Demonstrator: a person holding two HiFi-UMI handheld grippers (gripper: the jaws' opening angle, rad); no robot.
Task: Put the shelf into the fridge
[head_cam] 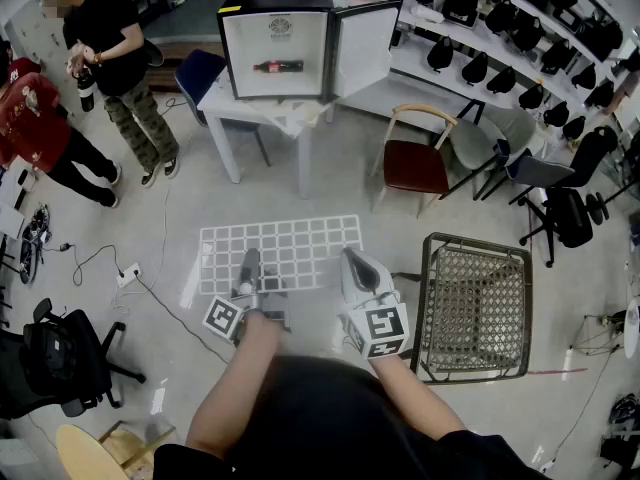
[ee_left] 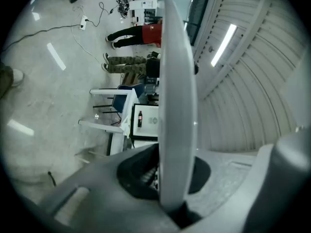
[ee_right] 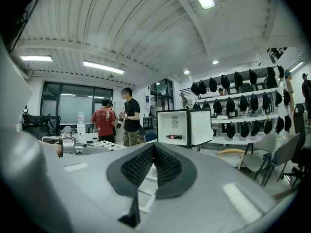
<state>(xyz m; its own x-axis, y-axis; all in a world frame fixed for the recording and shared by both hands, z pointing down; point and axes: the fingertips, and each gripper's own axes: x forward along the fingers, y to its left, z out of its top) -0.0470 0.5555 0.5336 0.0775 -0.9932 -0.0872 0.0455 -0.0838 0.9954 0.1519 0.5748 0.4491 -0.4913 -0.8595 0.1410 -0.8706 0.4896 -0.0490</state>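
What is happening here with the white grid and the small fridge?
A person holds a white wire shelf roughly level, with the left gripper and the right gripper both clamped on its near edge. The small fridge stands on a white table ahead, door open, a bottle lying inside. The shelf is not yet in the fridge.

The shelf (head_cam: 280, 255) is white coated wire; the floor (head_cam: 330, 193) glossy grey.

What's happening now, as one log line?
shelf: gripped by left gripper and right gripper | fridge: open, bottle inside | shelf not in yet
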